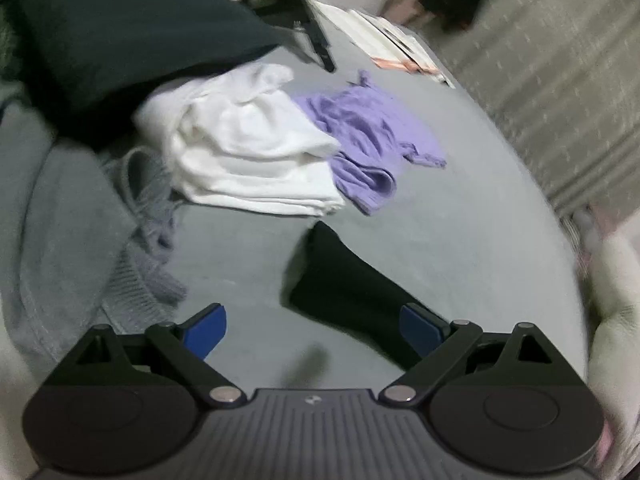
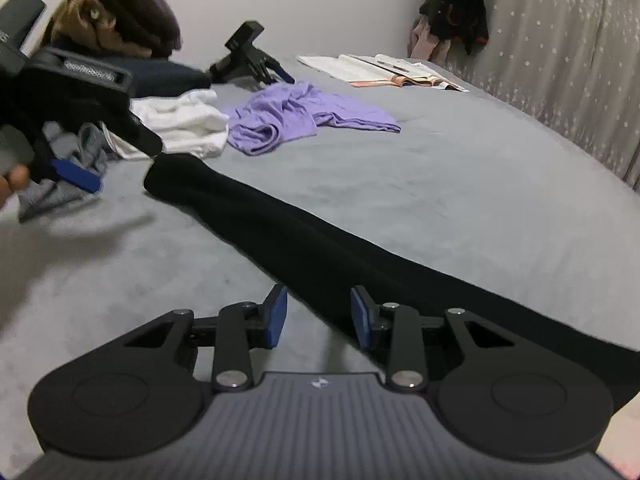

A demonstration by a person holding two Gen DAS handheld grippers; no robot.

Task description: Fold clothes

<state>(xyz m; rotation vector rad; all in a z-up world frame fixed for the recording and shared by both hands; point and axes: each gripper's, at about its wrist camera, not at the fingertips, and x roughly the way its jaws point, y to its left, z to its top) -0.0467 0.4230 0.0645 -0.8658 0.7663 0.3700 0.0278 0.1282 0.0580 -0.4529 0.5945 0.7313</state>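
Observation:
A long black garment (image 2: 280, 232) lies stretched across the grey bed (image 2: 460, 184). Its narrow end (image 1: 340, 276) points toward the clothes pile. My right gripper (image 2: 319, 316) hovers over the garment's near edge, jaws partly apart, with black cloth under the right pad and bare bed under the left. No cloth is pinched. My left gripper (image 1: 316, 332) stands wide open just above the narrow end, its right pad (image 1: 420, 332) over the black cloth. In the right wrist view, the left gripper (image 2: 116, 160) sits at the far left, held by a hand (image 2: 12, 180).
A folded white stack (image 1: 256, 156), a crumpled purple top (image 1: 360, 132) and a grey knit (image 1: 148, 220) lie beyond the black garment. A dark pillow (image 1: 120, 32), a black clamp stand (image 2: 244, 60) and open books (image 2: 392, 70) sit at the back. A curtain (image 2: 560, 60) hangs at right.

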